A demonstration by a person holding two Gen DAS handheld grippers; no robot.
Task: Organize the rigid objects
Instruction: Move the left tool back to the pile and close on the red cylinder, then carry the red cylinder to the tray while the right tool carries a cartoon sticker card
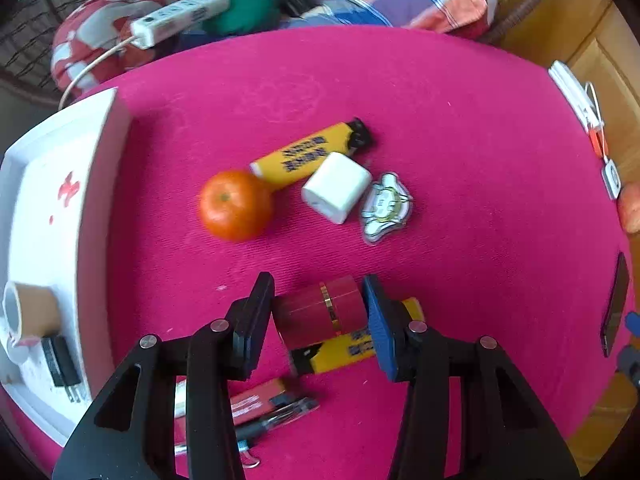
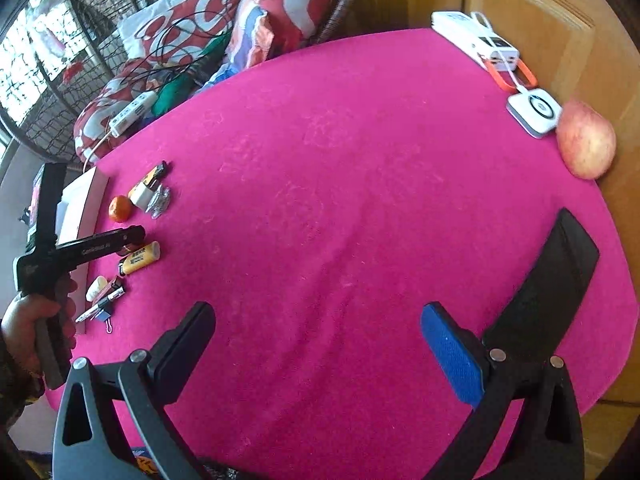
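Pink table bears tangerine, lighters, tray.

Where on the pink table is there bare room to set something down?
The wide middle of the pink cloth lies bare, from the orange cluster across to the apple. It is crowded by the white tray, where the left gripper clamps the red cylinder.

The left wrist view looks steeply down at the desk from close by, facing the orange, with the white tray at its left edge. The right wrist view sits higher and farther back, looking across the whole pink top, the orange small at far left. Both views share the orange's cluster, the tray's edge, and the cushions beyond.
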